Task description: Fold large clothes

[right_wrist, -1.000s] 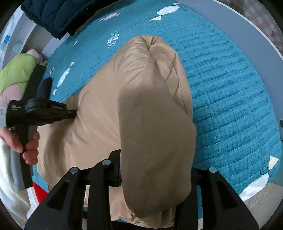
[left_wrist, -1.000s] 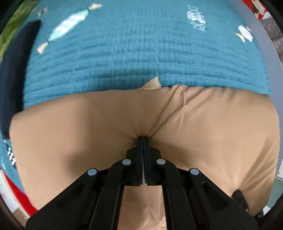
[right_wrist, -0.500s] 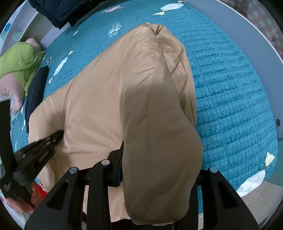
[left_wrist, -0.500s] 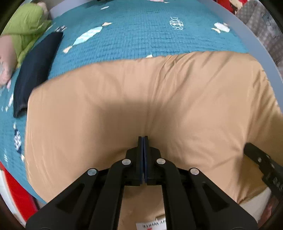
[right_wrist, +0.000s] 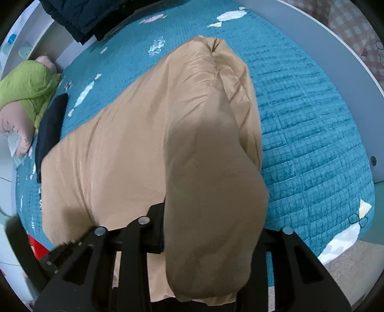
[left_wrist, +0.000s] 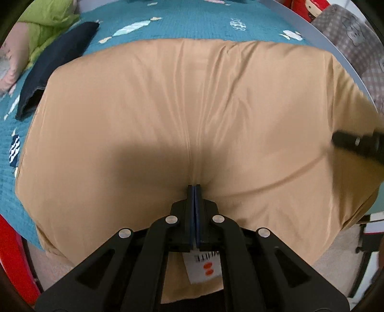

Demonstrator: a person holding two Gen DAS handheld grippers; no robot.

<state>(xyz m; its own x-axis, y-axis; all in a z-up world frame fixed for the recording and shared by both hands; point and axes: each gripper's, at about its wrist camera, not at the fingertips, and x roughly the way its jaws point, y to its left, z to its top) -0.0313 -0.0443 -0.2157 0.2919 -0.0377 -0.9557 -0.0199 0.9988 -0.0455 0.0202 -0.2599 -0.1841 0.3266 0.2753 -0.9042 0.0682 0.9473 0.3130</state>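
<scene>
A puffy tan garment (left_wrist: 192,108) lies spread on a teal quilted bed (left_wrist: 192,21). My left gripper (left_wrist: 194,189) is shut on its near edge, and creases fan out from the pinch. A white label (left_wrist: 204,266) hangs below the fingers. In the right wrist view a thick fold of the tan garment (right_wrist: 211,192) bulges up between the fingers of my right gripper (right_wrist: 211,230). It hides the fingertips as the jaws are closing on it. A dark part of the right gripper (left_wrist: 357,144) shows at the right edge of the left wrist view.
A folded navy garment (left_wrist: 55,60) lies left of the tan one, with green (right_wrist: 26,88) and pink (right_wrist: 14,124) clothes beyond it. A dark jacket (right_wrist: 79,19) sits at the bed's far end. The grey bed rim (right_wrist: 336,60) curves along the right, checked fabric (left_wrist: 355,43) past it.
My left gripper has drawn the garment's edge toward the near side of the bed, so tan fabric now covers much more of the quilt. The right gripper has stayed put on its fold.
</scene>
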